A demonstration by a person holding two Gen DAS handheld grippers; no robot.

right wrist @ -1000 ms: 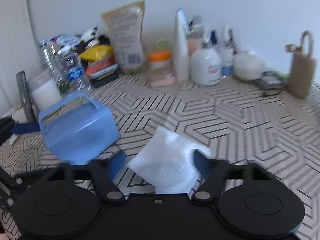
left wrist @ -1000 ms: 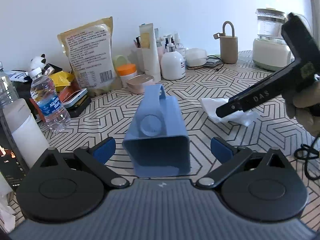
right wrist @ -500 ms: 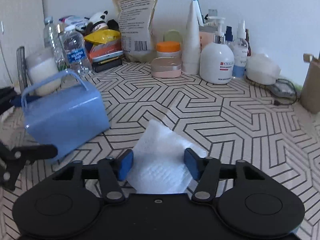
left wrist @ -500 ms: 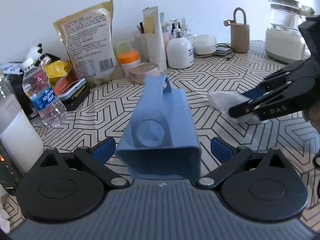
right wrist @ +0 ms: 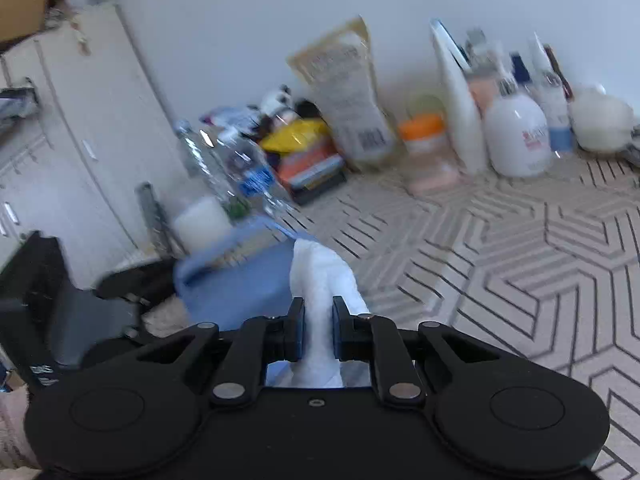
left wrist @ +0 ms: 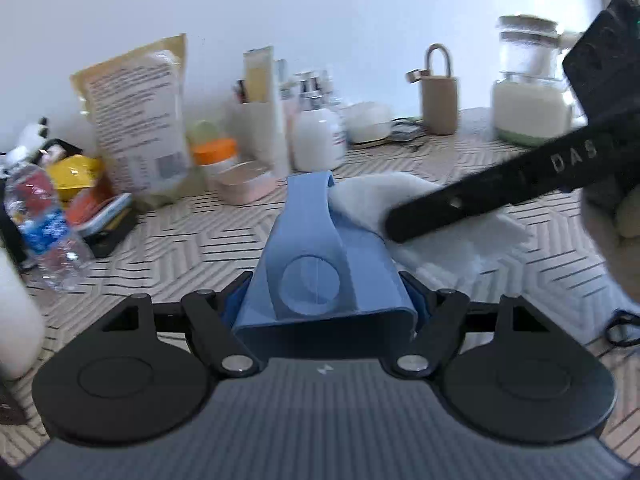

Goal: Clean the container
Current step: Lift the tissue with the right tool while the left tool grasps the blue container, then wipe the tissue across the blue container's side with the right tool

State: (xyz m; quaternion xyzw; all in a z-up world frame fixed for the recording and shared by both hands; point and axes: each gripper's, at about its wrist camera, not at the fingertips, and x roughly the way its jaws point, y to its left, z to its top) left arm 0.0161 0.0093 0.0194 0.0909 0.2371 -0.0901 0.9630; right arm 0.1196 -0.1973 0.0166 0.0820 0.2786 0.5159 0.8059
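The blue container (left wrist: pixel 320 264) with a strap handle lies on its side between my left fingers, and my left gripper (left wrist: pixel 326 308) is shut on its open end. It also shows in the right wrist view (right wrist: pixel 240 284), blurred. My right gripper (right wrist: pixel 318 330) is shut on a white paper towel (right wrist: pixel 320 280), whose free end touches the container's side. In the left wrist view the towel (left wrist: pixel 404 208) lies against the container's right side, under the right gripper's black finger (left wrist: pixel 500 192).
The patterned tabletop (right wrist: pixel 520 264) carries clutter along the back wall: a large food bag (left wrist: pixel 136 120), water bottles (left wrist: pixel 44 228), an orange-lidded jar (left wrist: pixel 216 156), a pink case (left wrist: pixel 244 186), lotion bottles (left wrist: pixel 320 140), a beige holder (left wrist: pixel 440 100) and a kettle (left wrist: pixel 528 100). A white cabinet (right wrist: pixel 80 140) stands at the left.
My left gripper has closed on the blue container. My right gripper has closed on the paper towel, lifted it off the table and brought it against the container.
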